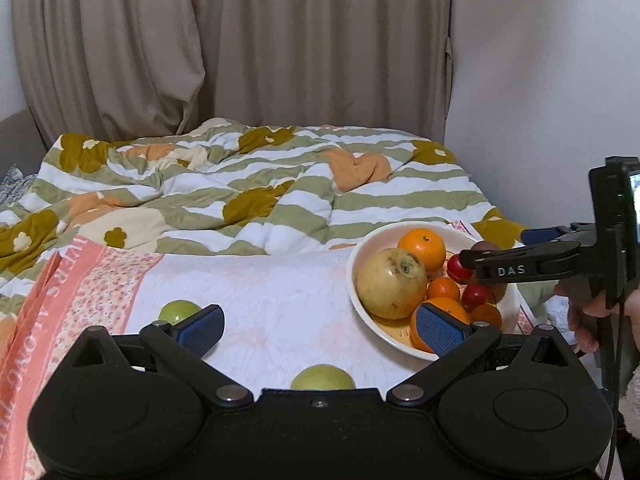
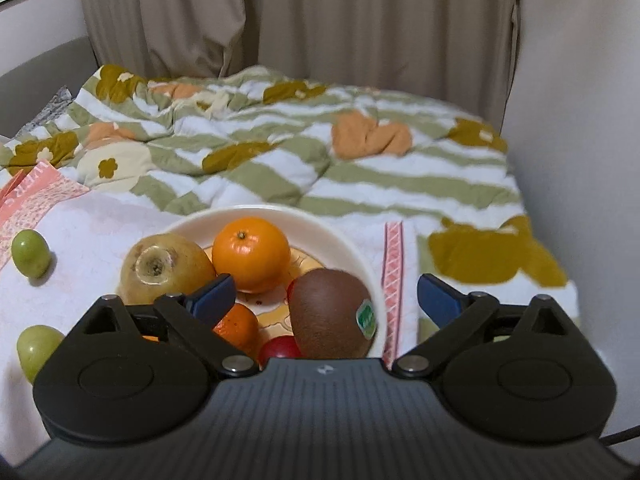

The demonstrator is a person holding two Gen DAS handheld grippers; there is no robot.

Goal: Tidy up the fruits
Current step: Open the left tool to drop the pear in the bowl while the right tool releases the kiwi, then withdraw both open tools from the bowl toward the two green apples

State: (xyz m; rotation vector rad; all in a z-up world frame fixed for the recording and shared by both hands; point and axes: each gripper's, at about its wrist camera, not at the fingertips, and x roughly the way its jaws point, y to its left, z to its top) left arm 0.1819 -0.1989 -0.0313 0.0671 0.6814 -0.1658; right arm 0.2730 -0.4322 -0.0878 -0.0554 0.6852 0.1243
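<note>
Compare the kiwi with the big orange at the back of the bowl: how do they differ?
The kiwi is brown, dull and egg-shaped; the big orange is bright, glossy and round. The kiwi carries a green sticker; the orange shows only its stem dimple. The kiwi lies nearest the right tool; the orange sits farther back. Both rest in the white bowl.

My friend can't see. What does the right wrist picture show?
A round white bowl on a bed holds a brown kiwi, an orange and a big yellow fruit. The open right tool hovers over it; two green fruits lie outside.
</note>
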